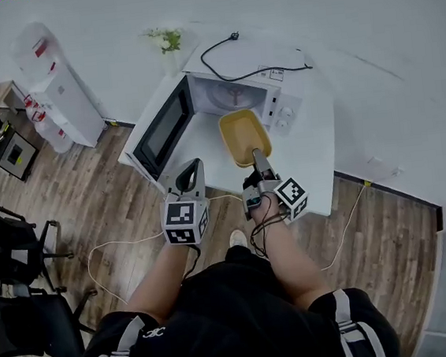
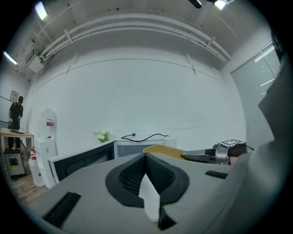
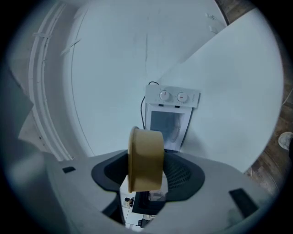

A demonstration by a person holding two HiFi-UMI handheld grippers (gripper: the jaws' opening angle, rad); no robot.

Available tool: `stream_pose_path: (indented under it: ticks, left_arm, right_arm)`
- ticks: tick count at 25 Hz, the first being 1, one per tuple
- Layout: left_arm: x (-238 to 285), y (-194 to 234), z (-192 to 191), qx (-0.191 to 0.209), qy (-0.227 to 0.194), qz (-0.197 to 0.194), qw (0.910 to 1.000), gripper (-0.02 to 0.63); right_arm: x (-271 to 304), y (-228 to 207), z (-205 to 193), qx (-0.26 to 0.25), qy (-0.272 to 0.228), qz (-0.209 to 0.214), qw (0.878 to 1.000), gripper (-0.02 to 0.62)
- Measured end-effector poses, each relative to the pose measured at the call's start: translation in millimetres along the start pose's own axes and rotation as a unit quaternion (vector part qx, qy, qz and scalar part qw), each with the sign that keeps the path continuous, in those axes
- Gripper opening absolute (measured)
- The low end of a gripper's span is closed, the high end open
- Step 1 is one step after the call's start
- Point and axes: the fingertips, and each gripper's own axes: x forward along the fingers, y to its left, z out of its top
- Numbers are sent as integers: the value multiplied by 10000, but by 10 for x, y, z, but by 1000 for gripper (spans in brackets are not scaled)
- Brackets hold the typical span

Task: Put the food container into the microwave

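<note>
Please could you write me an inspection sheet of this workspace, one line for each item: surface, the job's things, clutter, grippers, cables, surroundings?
Surface: white table bearing the microwave; wooden floor below.
Job's things: white microwave oven, its black-windowed door swung open to the left; tan rounded food container held before the opening, not yet inside.
Clutter: vase of white flowers at the table's far corner.
Grippers: right gripper shut on the container's near rim; left gripper shut, empty, near the door.
Cables: black cord with plug lying unplugged on the microwave's top; thin white cable on the floor.
Surroundings: white water dispenser, black office chairs, white wall.
</note>
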Motion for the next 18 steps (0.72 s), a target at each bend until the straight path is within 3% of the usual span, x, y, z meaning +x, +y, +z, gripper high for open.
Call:
stream_pose_path:
  ticks: [18]
  left_arm:
    - [1796, 365, 23, -83, 381, 288, 9988, 2]
  right_arm:
    - [1572, -601, 755, 373, 216, -364, 9984, 235]
